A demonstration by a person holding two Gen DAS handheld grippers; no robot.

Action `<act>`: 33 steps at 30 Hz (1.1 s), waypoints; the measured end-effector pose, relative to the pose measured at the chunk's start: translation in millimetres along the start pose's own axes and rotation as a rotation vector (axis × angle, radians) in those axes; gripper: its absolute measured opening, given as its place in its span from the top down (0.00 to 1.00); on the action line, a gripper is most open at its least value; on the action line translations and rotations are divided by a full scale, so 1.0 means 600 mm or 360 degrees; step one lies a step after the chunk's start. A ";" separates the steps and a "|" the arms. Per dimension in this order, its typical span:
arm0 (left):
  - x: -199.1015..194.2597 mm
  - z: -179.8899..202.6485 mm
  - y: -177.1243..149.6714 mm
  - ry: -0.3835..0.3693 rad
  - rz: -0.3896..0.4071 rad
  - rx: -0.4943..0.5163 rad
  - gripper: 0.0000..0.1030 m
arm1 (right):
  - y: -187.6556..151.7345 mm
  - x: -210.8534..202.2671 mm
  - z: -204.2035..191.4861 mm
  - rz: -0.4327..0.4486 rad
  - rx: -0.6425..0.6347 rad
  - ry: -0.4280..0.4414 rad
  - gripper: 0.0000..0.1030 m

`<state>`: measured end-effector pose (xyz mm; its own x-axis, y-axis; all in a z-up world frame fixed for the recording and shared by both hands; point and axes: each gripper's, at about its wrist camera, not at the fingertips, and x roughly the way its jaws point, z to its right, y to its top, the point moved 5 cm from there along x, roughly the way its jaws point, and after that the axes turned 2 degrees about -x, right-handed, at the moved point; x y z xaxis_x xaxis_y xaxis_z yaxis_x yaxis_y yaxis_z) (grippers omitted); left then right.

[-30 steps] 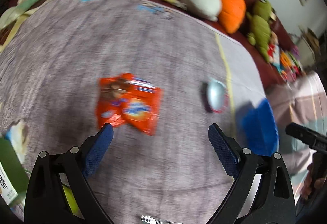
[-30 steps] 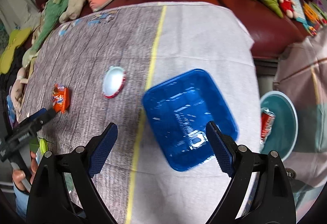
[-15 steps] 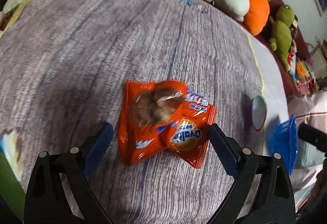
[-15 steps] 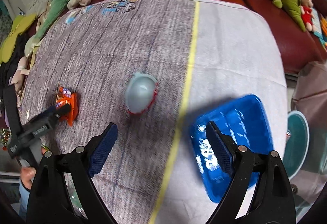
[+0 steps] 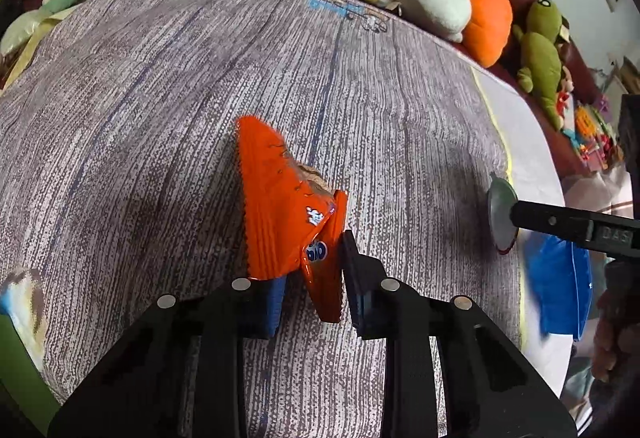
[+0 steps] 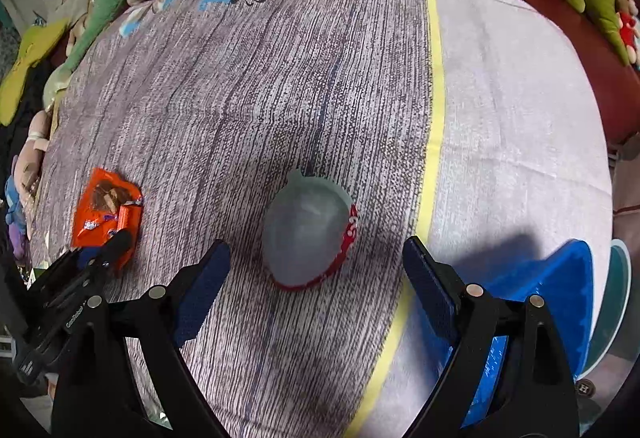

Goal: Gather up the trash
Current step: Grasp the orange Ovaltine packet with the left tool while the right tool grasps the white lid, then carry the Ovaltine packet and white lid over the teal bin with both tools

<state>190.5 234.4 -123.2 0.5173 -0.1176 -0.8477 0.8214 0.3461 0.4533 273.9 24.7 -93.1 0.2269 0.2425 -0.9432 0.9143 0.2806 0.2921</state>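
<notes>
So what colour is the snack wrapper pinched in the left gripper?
Bright orange, with a small blue logo; the snack wrapper shows best in the left wrist view.

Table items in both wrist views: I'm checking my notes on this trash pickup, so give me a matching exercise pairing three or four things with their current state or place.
Things:
1. orange snack wrapper
2. grey foil lid
3. blue tray
4. right gripper

States:
A. jaws wide open, nothing pressed
B. crumpled between the left gripper pads
C. at the table's edge, past the yellow stripe
D. lying free on the cloth, ahead of open jaws

Pairs: 1-B, 2-D, 3-C, 4-A
</notes>
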 end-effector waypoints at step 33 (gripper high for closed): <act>-0.108 0.226 -0.067 -0.0159 0.0029 0.0303 0.74 | -0.088 -0.172 0.084 0.0326 0.0042 0.0123 0.50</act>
<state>156.5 101.7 -49.2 0.5457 -0.2083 -0.8117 0.8375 0.1677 0.5201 219.0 -62.1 -19.4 0.3832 0.3630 -0.8493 0.8604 0.1942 0.4712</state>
